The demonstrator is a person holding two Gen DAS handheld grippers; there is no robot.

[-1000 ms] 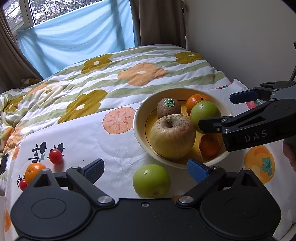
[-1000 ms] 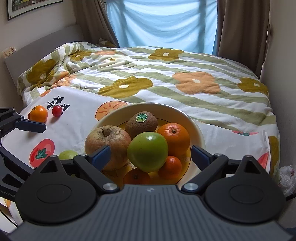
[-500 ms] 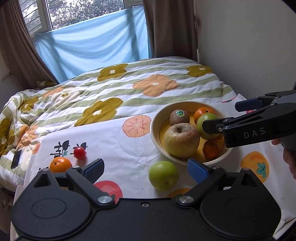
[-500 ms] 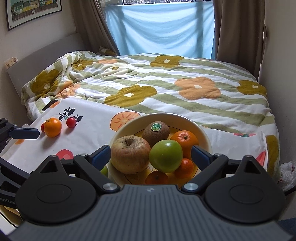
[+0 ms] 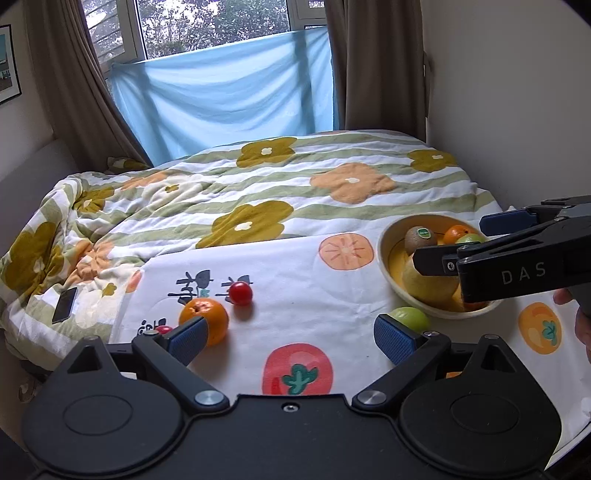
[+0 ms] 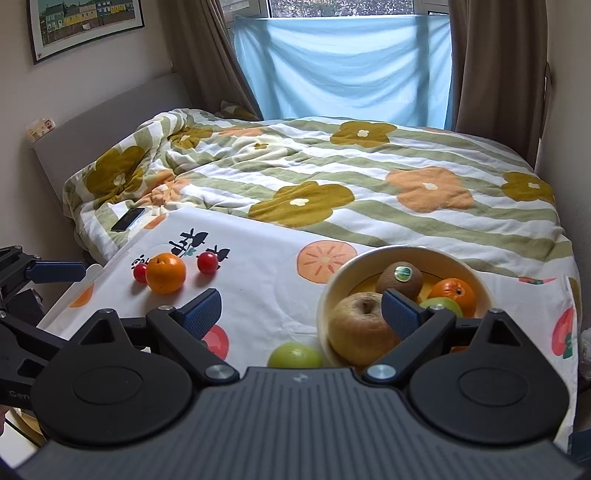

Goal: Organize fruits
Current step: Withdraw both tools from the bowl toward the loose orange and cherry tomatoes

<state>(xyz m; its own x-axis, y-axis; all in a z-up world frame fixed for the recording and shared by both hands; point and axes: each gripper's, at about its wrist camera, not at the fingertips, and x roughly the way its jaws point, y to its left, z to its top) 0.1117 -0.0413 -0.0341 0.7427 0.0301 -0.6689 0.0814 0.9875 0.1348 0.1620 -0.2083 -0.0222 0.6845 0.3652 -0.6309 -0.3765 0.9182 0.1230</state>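
- I've pulled both claws back from the bowl (image 6: 334, 284); more of the cloth (image 5: 295, 280) shows than a second ago.
- Nearest, my left claw (image 5: 291, 338) and right claw (image 6: 301, 308) both gape wide, holding nothing.
- A green apple (image 6: 293, 355) lies just beside the bowl, which already holds most of the fruit.
- Farther left, an orange (image 5: 204, 316) and a small tomato (image 5: 240, 292) wait loose; I'd judge they're next.

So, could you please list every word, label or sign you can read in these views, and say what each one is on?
"DAS": white letters on the side of the right tool.
"Gen": cut-off letters on the left tool, at the frame's left edge.
Green sticker on the kiwi: too small to read.
Dark characters printed on the white cloth: stylised, not legible.
Framed picture on the wall: no readable text.
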